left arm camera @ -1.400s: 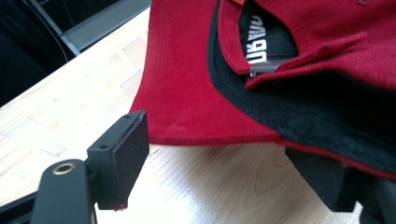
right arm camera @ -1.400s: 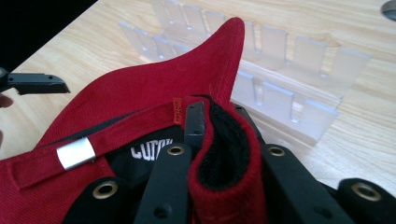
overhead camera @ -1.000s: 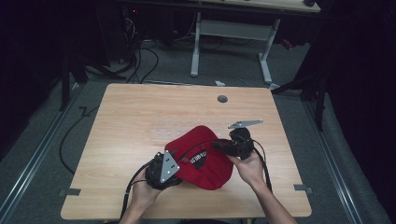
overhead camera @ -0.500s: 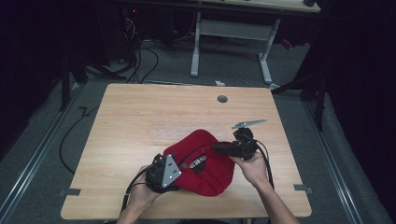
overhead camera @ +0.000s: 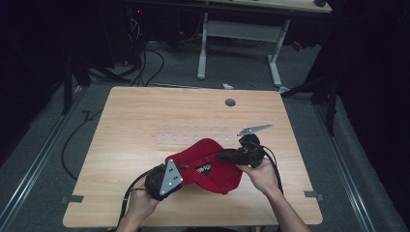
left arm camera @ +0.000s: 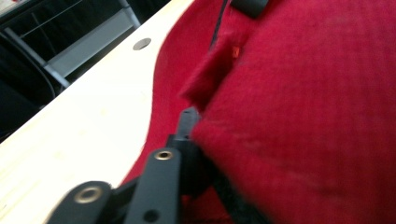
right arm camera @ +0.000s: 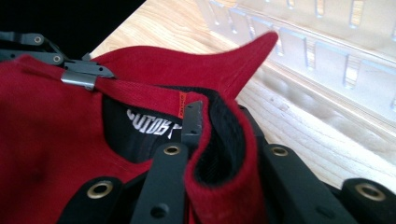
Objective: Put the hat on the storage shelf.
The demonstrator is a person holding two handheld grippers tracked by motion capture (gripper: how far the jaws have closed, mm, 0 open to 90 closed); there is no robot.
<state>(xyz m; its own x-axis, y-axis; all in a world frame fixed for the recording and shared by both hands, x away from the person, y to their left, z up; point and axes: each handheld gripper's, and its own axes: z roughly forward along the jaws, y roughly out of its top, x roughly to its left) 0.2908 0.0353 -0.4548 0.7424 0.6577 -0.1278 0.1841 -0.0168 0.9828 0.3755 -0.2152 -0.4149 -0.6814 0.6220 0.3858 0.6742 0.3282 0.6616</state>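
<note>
Red corduroy cap (overhead camera: 205, 162) lies long-axis left–right between tools: left gripper (overhead camera: 180, 170) clamps its near-left edge, right gripper (right arm camera: 219, 154) its right rim (black lining showing).

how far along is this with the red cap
Done: both grippers have hold of the cap. The left gripper pinches its near edge; the right gripper is shut on the rim, with fabric between its fingers. In hand: the cap is bunched up between them above the table. Left: finishing whatever shaping or folding is under way and setting it down flat.
</note>
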